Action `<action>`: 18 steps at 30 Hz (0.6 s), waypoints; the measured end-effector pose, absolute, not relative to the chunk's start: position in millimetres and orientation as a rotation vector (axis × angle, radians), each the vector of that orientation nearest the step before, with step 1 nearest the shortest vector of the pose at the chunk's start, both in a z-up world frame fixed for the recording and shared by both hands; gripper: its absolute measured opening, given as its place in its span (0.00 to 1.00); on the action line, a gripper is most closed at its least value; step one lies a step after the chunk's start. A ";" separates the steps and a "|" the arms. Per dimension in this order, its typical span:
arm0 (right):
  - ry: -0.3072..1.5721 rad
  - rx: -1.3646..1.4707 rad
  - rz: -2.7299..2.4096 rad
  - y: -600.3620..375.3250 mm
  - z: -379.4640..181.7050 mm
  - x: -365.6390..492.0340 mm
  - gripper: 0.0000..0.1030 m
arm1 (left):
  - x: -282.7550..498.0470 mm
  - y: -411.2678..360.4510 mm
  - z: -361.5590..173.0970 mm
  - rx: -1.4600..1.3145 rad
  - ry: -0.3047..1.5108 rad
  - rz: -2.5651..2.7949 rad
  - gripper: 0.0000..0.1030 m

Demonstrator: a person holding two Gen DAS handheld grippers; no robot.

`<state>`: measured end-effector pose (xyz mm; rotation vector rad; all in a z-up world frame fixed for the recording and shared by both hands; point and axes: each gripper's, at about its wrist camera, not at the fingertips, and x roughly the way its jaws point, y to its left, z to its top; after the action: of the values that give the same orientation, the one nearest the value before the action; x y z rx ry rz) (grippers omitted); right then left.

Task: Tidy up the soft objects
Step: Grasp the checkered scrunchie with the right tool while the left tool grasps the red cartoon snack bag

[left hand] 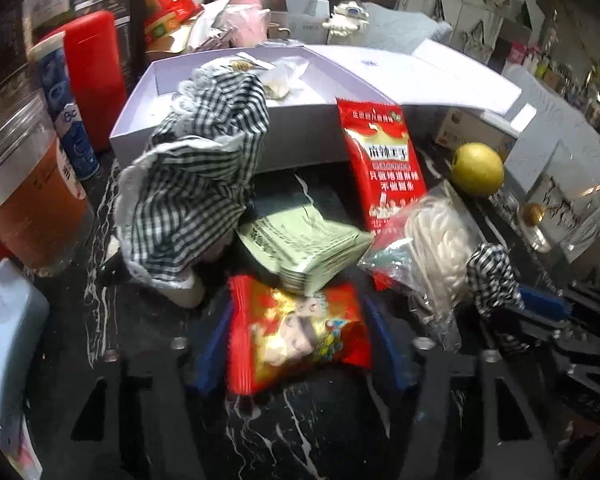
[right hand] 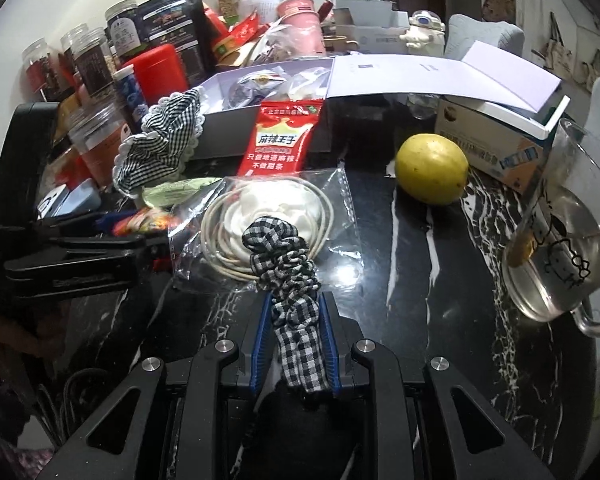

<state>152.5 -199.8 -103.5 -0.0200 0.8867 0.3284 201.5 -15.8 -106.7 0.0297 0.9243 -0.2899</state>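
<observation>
right tongs [right hand: 294, 340] clamped narrow on a small checked scrunchie [right hand: 290, 276], blue pads pressing both sides of the fabric; its free end lies over a clear bag of white cord [right hand: 268, 216] on the black marbled table [right hand: 420, 260].

left tongs [left hand: 298, 344] at a middling gap around a red-and-gold snack packet [left hand: 296, 332]. the packet sits between the blue pads; whether they already press it i cannot tell, the frame is blurred there.

landmark: the open white box [left hand: 188, 120] at the back of the table.
- large checked frilled cloth [left hand: 196, 184] draped against the box's front left corner.
- tall red sachet [left hand: 380, 160] leaning on the box's front wall.
- stack of pale green sachets [left hand: 308, 248] in front of the box, just behind the snack packet.
- yellow fruit [right hand: 432, 168] right of the box, well apart from the scrunchie.
- glass mug [right hand: 560, 240] further right still.

step in hand, as i judge it: both soft pieces being picked up, scrunchie secured, packet likely mid-grasp.

next move calls for lifting the scrunchie clear of the bagged cord without dragging the bag, then carrying it up and back over the box's front wall. the leaning red sachet and the frilled cloth crowd that wall.
</observation>
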 end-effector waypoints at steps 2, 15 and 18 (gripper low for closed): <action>0.885 -0.019 0.331 -200.2 -104.3 151.9 0.23 | 198.7 -17.6 -107.6 0.043 0.913 -0.303 0.48; 0.881 0.029 0.319 -211.4 -103.7 142.1 0.23 | 151.1 -16.9 -94.4 0.048 0.900 -0.403 0.42; 0.880 0.043 0.321 -212.1 -101.4 133.9 0.23 | 137.3 -15.2 -90.9 0.051 0.893 -0.391 0.42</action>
<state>133.9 -212.1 -101.4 0.0434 0.8801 0.3215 137.3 -15.2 -90.9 0.0508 0.8929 -0.3910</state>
